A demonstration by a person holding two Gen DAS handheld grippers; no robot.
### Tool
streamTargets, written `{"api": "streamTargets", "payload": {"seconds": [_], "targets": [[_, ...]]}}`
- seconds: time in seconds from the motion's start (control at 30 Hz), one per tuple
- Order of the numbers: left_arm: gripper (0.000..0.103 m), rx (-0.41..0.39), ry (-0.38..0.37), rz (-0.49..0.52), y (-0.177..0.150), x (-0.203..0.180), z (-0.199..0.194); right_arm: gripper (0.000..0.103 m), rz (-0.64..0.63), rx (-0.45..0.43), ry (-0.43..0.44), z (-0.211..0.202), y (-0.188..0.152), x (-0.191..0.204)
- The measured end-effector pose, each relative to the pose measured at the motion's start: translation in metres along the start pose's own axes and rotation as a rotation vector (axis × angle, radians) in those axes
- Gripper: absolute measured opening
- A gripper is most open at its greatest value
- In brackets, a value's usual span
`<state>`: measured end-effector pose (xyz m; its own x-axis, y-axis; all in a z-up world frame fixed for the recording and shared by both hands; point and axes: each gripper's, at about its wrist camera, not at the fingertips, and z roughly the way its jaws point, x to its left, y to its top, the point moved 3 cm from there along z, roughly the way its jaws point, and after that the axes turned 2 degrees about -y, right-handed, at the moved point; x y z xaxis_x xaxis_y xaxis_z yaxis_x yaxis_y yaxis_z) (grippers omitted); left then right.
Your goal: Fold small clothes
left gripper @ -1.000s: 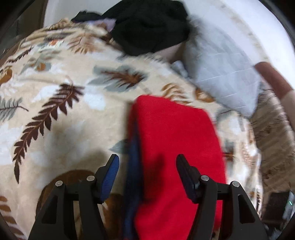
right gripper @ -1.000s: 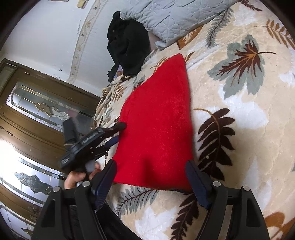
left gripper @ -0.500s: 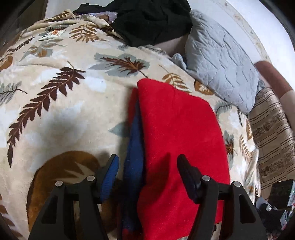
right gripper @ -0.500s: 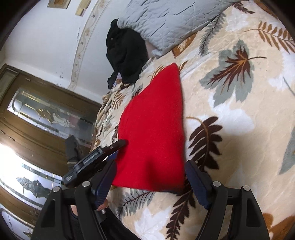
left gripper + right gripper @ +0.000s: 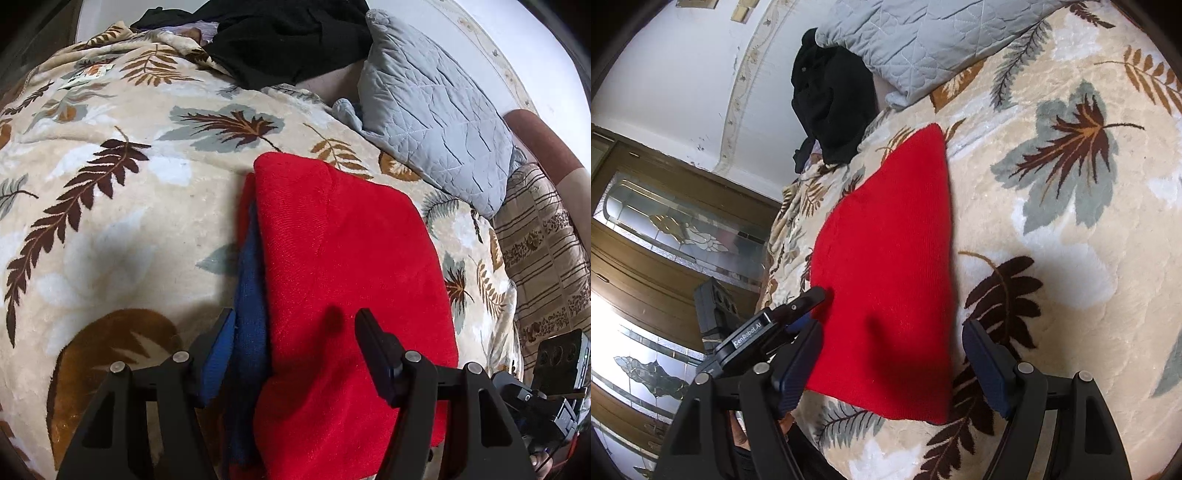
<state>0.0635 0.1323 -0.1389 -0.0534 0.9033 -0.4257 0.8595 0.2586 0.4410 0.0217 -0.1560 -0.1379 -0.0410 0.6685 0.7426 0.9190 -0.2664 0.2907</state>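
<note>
A folded red garment (image 5: 343,266) lies flat on a leaf-patterned blanket (image 5: 110,206), with a dark blue layer (image 5: 251,291) showing along its left edge. My left gripper (image 5: 295,354) is open and empty, its fingers either side of the garment's near left part. In the right wrist view the red garment (image 5: 886,266) lies ahead. My right gripper (image 5: 892,365) is open and empty above the garment's near edge. The left gripper (image 5: 768,328) shows at that garment's left side.
A grey quilted pillow (image 5: 436,114) and a pile of black clothes (image 5: 288,40) lie at the far end of the bed. A striped cushion (image 5: 546,258) is at the right. Wood and glass doors (image 5: 665,236) stand beyond the bed's left edge.
Both grippers have stayed open. The left gripper has moved closer along the garment's left edge, so more of the blue layer shows. The right gripper has shifted slightly.
</note>
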Motion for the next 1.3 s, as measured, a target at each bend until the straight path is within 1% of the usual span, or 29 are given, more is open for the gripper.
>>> {"api": "streamTargets", "payload": {"seconds": [0.23, 0.33, 0.4, 0.47, 0.53, 0.57, 0.63, 0.67, 0.7, 0.73, 0.77, 0.8, 0.83, 0.87, 0.9, 0.93, 1.0, 1.13, 1.3], "targets": [[0.067, 0.004, -0.015, -0.008, 0.0, 0.001, -0.001, 0.08, -0.002, -0.001, -0.016, 0.004, 0.004, 0.003], [0.067, 0.008, -0.053, -0.025, 0.002, 0.001, -0.004, 0.08, -0.009, -0.004, -0.02, 0.007, 0.01, 0.005], [0.067, 0.01, -0.114, -0.049, 0.005, 0.001, -0.008, 0.08, -0.014, -0.002, -0.027, 0.01, 0.014, 0.006], [0.068, 0.014, -0.145, -0.061, 0.006, 0.003, -0.008, 0.08, -0.018, 0.0, -0.032, 0.015, 0.019, 0.007], [0.069, 0.032, -0.142, -0.063, 0.006, 0.005, -0.001, 0.08, -0.024, 0.004, -0.036, 0.022, 0.027, 0.007], [0.069, 0.054, -0.131, -0.071, 0.004, 0.008, 0.007, 0.08, -0.025, 0.007, -0.04, 0.026, 0.029, 0.007], [0.068, 0.084, -0.138, -0.076, 0.001, 0.01, 0.016, 0.08, -0.029, 0.023, -0.049, 0.038, 0.035, 0.005], [0.068, 0.08, -0.123, -0.06, 0.0, 0.009, 0.018, 0.08, -0.028, 0.038, -0.063, 0.048, 0.039, 0.003], [0.066, 0.082, -0.109, -0.053, 0.0, 0.009, 0.02, 0.08, -0.021, 0.052, -0.074, 0.055, 0.04, 0.0], [0.058, 0.088, -0.106, -0.056, -0.001, 0.01, 0.022, 0.08, -0.014, 0.071, -0.077, 0.064, 0.041, -0.003], [0.05, 0.095, -0.117, -0.074, 0.0, 0.013, 0.023, 0.08, -0.013, 0.102, -0.068, 0.075, 0.042, -0.003], [0.047, 0.103, -0.131, -0.088, 0.001, 0.015, 0.024, 0.079, -0.037, 0.135, -0.066, 0.085, 0.041, -0.001], [0.042, 0.108, -0.142, -0.095, 0.002, 0.018, 0.023, 0.07, -0.081, 0.137, -0.102, 0.091, 0.042, 0.005], [0.038, 0.106, -0.148, -0.095, 0.002, 0.019, 0.021, 0.067, -0.114, 0.146, -0.136, 0.095, 0.042, 0.011], [0.036, 0.1, -0.147, -0.09, 0.003, 0.017, 0.019, 0.056, -0.131, 0.148, -0.152, 0.095, 0.043, 0.016], [0.033, 0.089, -0.141, -0.077, 0.004, 0.014, 0.016, 0.049, -0.164, 0.144, -0.171, 0.092, 0.045, 0.024], [0.032, 0.063, -0.143, -0.063, 0.006, 0.003, 0.01, 0.045, -0.233, 0.136, -0.194, 0.086, 0.046, 0.039], [0.03, 0.024, -0.192, -0.037, 0.01, -0.026, -0.001, 0.044, -0.304, 0.092, -0.214, 0.06, 0.051, 0.057], [0.03, -0.006, -0.245, 0.022, 0.013, -0.076, -0.004, 0.044, -0.328, 0.0, -0.202, 0.008, 0.066, 0.059]]}}
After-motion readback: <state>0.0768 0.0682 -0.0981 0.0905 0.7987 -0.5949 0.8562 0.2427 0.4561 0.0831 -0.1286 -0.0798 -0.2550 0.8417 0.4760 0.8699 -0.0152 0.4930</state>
